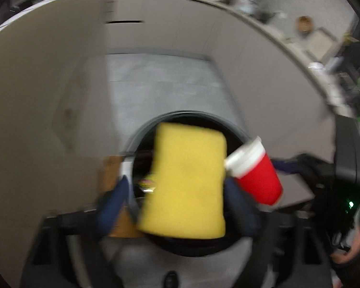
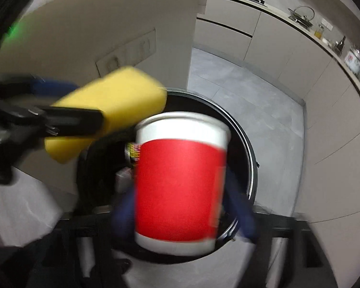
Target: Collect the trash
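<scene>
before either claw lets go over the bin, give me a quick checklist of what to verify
1. Left claw grips the yellow sponge: ok.
2. Right claw grips the red cup: ok.
3. Sponge over the trash bin opening: ok.
4. Cup over the opening: ok in the right wrist view; near the rim in the left.
5. Room left in the bin: cannot tell, dark inside, some wrappers show.
6. Sponge and cup apart: cannot tell, blurred.
</scene>
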A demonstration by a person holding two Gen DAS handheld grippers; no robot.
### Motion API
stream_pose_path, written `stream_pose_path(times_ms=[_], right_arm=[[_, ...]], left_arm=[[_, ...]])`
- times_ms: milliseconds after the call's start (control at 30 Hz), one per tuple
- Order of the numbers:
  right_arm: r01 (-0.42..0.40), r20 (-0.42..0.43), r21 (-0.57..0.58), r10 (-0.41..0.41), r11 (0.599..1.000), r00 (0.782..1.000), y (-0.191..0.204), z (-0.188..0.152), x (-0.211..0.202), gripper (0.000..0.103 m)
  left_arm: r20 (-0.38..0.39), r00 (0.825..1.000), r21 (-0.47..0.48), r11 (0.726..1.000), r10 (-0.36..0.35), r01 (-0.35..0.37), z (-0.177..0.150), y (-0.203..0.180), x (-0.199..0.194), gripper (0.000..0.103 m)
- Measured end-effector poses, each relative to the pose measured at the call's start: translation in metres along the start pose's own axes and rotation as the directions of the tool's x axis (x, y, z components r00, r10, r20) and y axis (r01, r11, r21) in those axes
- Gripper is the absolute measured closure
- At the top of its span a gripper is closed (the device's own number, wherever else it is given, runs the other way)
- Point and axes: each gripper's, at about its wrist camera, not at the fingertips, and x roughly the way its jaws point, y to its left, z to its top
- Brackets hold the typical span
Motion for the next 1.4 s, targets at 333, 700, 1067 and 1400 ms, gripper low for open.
stream_pose_path(times_ms=[333,700,1067,1400], right_arm=[[0.063,-0.009,0.223,-0.063,0.973,0.998,-0.04,-0.012,-0.024,0.0],[0.066,0.011,0.389,-0.076,0.919,0.997,-0.045,-0.03,-0.068,0.0],[0.042,0.074,0.411,-0.079,0.911,0.994,-0.013,-0.04,-0.166,0.0],[0.056,0.142,0.403,-0.123,0.914,0.982,0.04,-0.04,-0.26,0.0]], left_arm=[[0.074,0.993,0.049,0.994,0.091,-0.094,-0.007,-0.011,-0.028,0.006],[0.068,0.991,0.089,0.989,0.113,-0.119,-0.016,-0.022,-0.056,0.001],[0.128,0.987,0.074,0.991,0.098,-0.108,-0.033,-0.029,-0.151,0.001],[0.225,0.971,0.081,0.992,0.078,-0.099,-0.048,-0.021,-0.23,0.001]])
